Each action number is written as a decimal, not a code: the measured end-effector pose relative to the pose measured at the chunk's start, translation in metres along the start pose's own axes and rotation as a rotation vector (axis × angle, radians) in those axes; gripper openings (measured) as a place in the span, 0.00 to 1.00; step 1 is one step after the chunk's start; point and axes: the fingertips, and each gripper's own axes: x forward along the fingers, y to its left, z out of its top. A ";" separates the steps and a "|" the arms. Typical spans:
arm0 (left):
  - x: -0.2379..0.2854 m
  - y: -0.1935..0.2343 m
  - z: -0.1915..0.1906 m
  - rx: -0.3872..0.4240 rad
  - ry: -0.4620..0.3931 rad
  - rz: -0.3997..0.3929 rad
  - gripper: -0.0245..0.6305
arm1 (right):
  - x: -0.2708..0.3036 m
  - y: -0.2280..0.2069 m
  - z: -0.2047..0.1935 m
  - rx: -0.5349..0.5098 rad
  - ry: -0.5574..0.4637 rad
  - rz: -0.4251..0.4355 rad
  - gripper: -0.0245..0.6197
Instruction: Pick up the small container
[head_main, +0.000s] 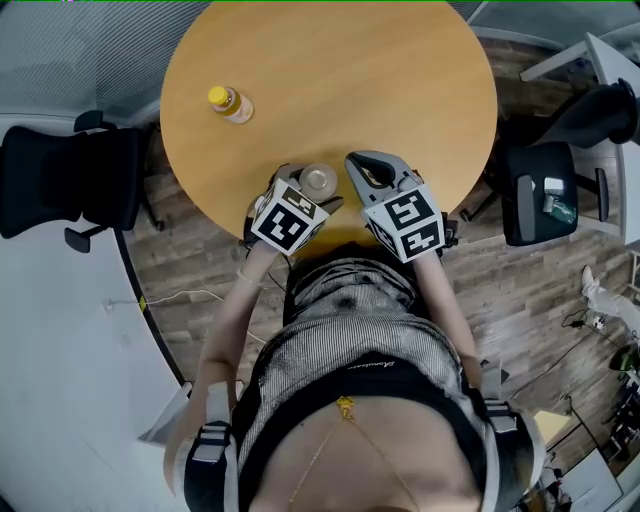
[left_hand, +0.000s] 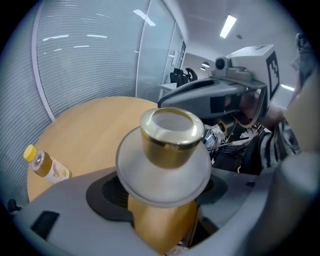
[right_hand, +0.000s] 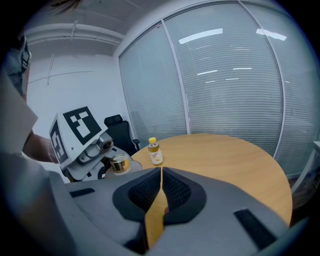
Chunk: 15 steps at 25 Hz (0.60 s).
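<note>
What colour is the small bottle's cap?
Yellow cap; the left gripper view shows it best.

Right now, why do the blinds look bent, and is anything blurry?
Left gripper view: the wide lens bows the blinds, and the close jar looks soft. Right gripper view: same bowing, with light streaks on the glass. Head view: the table looks sharp.

No legible text or labels anywhere.

The small container (left_hand: 168, 142), gold-collared above a frosted white flange, is held upright in the left tool (left_hand: 162, 195) at the bench (head_main: 400, 90) edge.
</note>
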 end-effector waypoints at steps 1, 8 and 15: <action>-0.004 -0.003 0.002 -0.001 0.001 -0.008 0.57 | 0.000 0.000 0.000 0.000 -0.001 -0.001 0.08; -0.024 -0.016 0.011 -0.009 -0.005 -0.041 0.57 | -0.004 -0.001 -0.002 0.002 0.002 -0.007 0.08; -0.040 -0.013 0.013 -0.009 0.007 -0.030 0.57 | -0.003 0.000 -0.005 0.001 0.011 -0.003 0.08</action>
